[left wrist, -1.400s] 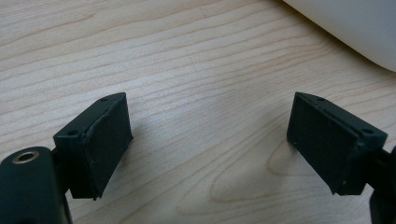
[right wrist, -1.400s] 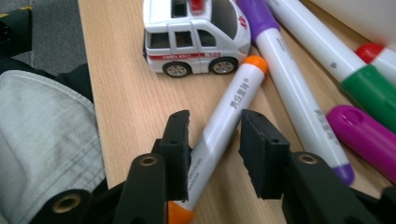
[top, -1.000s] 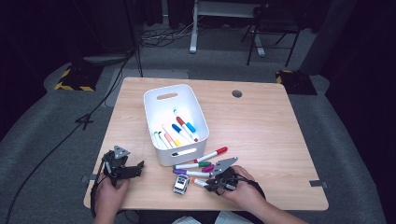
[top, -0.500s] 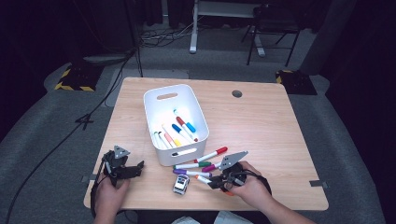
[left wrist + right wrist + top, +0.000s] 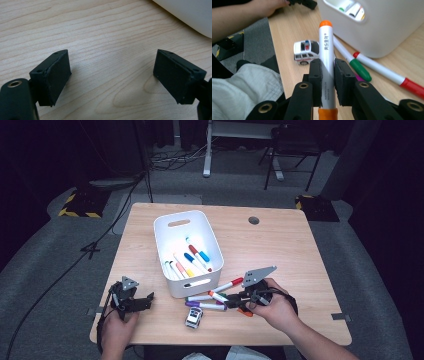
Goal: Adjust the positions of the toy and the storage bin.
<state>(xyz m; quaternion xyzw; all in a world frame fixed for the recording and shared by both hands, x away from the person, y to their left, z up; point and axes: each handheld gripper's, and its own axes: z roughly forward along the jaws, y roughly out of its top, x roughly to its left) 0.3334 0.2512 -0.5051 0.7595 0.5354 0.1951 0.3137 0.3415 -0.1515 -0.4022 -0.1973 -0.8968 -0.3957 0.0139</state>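
Observation:
My right gripper (image 5: 327,72) is shut on a white marker (image 5: 325,50) with an orange cap, held a little above the table along the jaws. From above, that gripper (image 5: 234,302) sits at the front right, pointing left over several loose markers (image 5: 205,305). A white bin (image 5: 215,255) holds several more markers. My left gripper (image 5: 145,300) rests at the front left, open; its jaws have just been closing slightly with nothing between them. Between its pads (image 5: 58,75) lies bare wood, with the bin wall (image 5: 190,15) at the top right.
A toy police car (image 5: 194,317) stands near the front edge, also just beyond the held marker (image 5: 305,52). A green-capped marker (image 5: 360,70) and a red-capped one (image 5: 412,86) lie beside the bin (image 5: 387,32). A cable hole (image 5: 254,220) sits at the table's far right.
My right gripper has risen off the table with the orange-capped marker and shifted slightly right. The left hand has stayed in place.

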